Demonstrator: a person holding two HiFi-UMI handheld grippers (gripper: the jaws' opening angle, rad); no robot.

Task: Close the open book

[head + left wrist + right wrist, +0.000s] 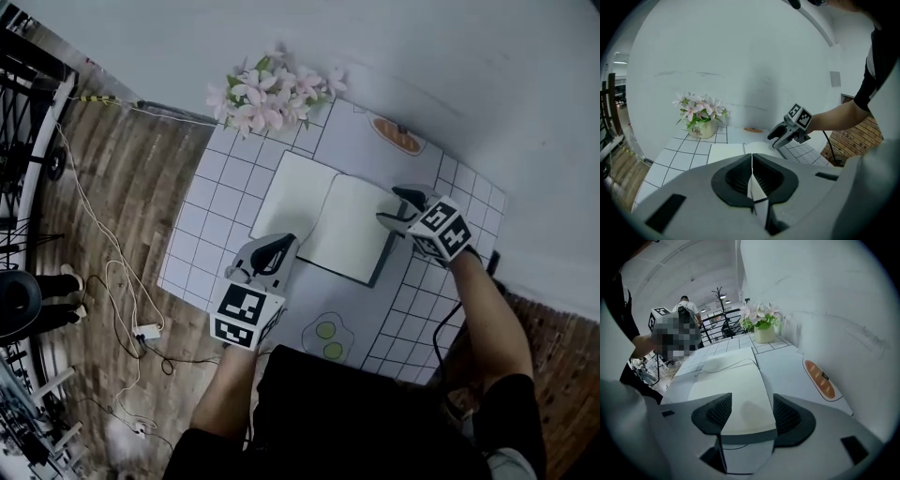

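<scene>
Book [328,220]: open flat, frame centre, on gridded bench [211,234].
Left gripper [279,244]: jaws closed together, nothing between them, at book's lower-left corner.
Right gripper [396,208]: jaws wide, over book's right edge, gripping nothing.
Flower pot [272,94]: upper centre.

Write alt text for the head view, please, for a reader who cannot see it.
An open book lies on a white gridded table, seen from above. The shut left gripper is at its near left corner and the open right gripper at its right edge; pink flowers stand behind it.
</scene>
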